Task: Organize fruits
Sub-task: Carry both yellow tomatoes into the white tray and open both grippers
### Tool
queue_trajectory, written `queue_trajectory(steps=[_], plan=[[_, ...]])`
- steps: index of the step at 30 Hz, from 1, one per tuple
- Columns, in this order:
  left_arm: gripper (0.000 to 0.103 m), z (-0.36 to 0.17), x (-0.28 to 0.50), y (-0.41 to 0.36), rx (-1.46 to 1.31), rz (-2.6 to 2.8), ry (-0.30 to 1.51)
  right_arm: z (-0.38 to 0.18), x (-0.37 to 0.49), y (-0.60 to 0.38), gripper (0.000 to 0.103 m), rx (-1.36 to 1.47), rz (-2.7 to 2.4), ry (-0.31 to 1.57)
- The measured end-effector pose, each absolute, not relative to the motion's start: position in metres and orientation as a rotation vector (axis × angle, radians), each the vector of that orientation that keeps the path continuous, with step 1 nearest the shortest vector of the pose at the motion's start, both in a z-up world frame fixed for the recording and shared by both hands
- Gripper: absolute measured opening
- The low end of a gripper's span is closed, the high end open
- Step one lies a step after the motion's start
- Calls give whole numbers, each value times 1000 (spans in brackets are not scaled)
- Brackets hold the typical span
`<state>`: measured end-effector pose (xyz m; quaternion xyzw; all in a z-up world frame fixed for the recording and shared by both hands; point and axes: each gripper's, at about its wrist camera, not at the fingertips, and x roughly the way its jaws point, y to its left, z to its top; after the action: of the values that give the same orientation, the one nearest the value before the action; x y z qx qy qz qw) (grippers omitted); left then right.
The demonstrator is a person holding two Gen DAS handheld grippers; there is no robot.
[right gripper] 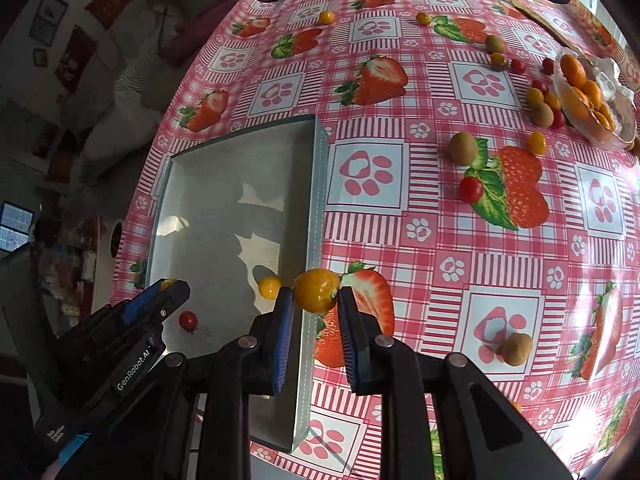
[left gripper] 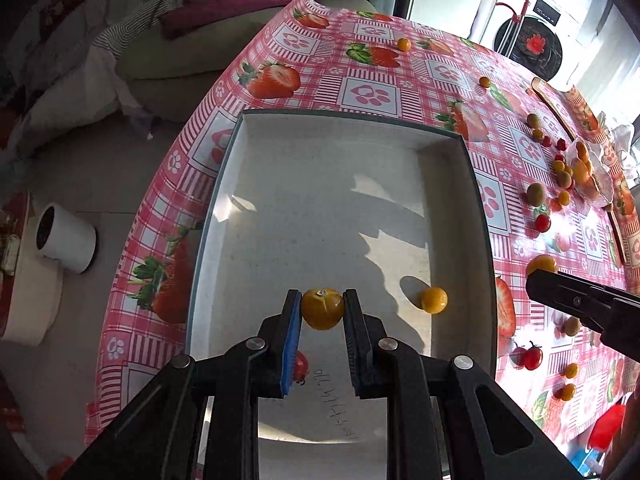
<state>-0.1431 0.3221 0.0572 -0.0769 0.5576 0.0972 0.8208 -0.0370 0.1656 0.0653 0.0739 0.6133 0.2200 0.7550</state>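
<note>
Progress, left wrist view: the grey tray (left gripper: 476,200) holds one loose orange fruit (left gripper: 434,300) at about 3 o'clock of your left gripper (left gripper: 322,308), plus a red cherry tomato (left gripper: 301,366) half hidden behind the blue pad. Your left gripper is clenched on a yellow-orange fruit (left gripper: 322,309), carried over the tray floor. Many fruits remain scattered on the strawberry tablecloth (left gripper: 368,92) toward 2 o'clock, so I judge the sorting barely started. The right gripper (left gripper: 538,278) enters at 3 o'clock, a fruit at its tip.

Right wrist view: your right gripper (right gripper: 316,292) is clamped tight on a second yellow-orange fruit (right gripper: 317,290), poised above the tray's right wall (right gripper: 316,184), not yet over the floor. The left gripper (right gripper: 170,285) shows at 9 o'clock with orange at its tip. Inside the tray lie the same loose fruit (right gripper: 269,287) and cherry tomato (right gripper: 188,321). A glass dish (right gripper: 624,120) of orange fruits sits at 1 o'clock; kiwis and tomatoes lie around it. Both held fruits still need releasing.
</note>
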Motion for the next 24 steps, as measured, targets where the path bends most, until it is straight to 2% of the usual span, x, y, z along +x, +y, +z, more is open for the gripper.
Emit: queue_trajectory(steps=[9, 24], plan=[[22, 39, -133, 341, -169, 244, 1199, 45, -23, 221, 25, 120, 552, 1383], [22, 17, -126, 336, -135, 248, 1245, 9, -5, 238, 25, 53, 510, 1431]])
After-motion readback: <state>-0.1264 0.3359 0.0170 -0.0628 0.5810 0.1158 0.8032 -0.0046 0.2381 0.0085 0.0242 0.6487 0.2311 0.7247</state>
